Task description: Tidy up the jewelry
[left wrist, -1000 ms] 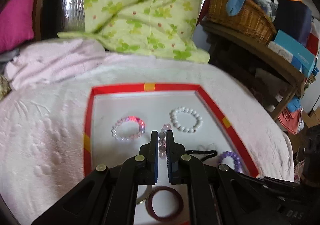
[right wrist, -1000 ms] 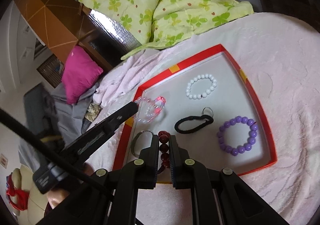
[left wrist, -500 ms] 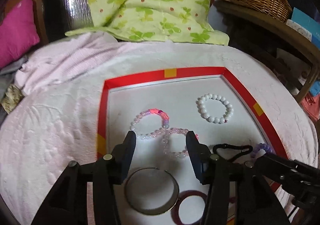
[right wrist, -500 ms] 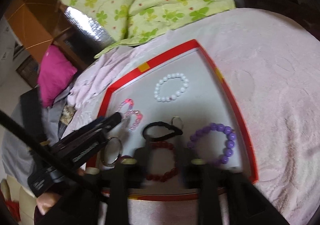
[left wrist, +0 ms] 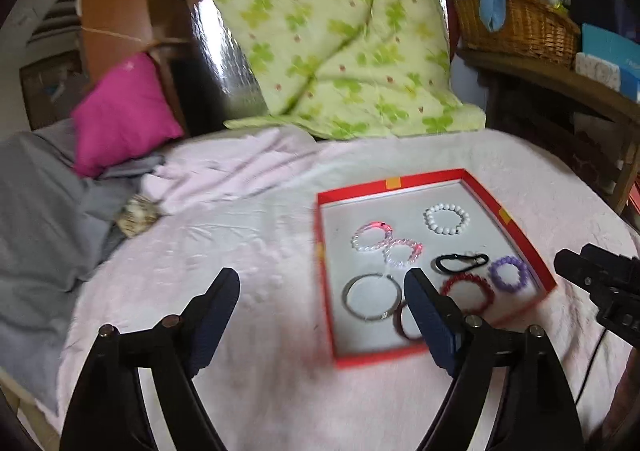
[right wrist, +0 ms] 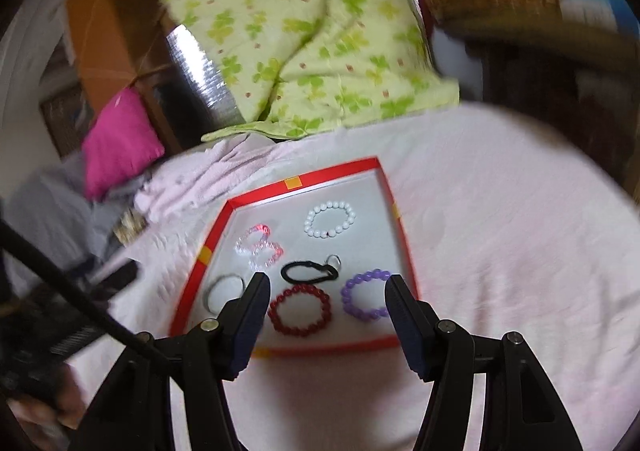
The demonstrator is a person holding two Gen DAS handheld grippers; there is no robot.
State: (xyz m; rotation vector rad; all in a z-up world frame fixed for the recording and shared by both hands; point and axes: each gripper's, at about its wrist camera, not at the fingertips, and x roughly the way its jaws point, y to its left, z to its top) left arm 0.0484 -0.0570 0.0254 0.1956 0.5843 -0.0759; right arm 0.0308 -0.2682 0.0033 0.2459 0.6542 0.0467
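Observation:
A red-rimmed tray [left wrist: 508,215] [right wrist: 394,211] lies on the pink bedspread. In it lie a white bead bracelet [left wrist: 447,219] [right wrist: 330,219], two pink bead bracelets [left wrist: 403,252] [right wrist: 265,247], a black hair tie [left wrist: 461,261] [right wrist: 309,272], a purple bead bracelet [left wrist: 510,274] [right wrist: 367,294], a dark red bead bracelet [left wrist: 467,293] [right wrist: 300,310], a metal bangle [left wrist: 372,296] [right wrist: 223,293] and a dark red bangle [left wrist: 404,321]. My left gripper [left wrist: 322,293] is open and empty, left of the tray. My right gripper [right wrist: 327,301] is open and empty, above the tray's near edge.
A green flowered quilt [left wrist: 340,31] and a magenta pillow [left wrist: 120,115] lie at the back. A wicker basket [left wrist: 516,19] stands on a wooden shelf at the right. A grey blanket [left wrist: 40,211] lies at the left. The right gripper shows at the right edge [left wrist: 600,283].
Both grippers opened, let go of a pink bracelet and the dark red bead bracelet in the tray, and pulled back and up. The left gripper swung left.

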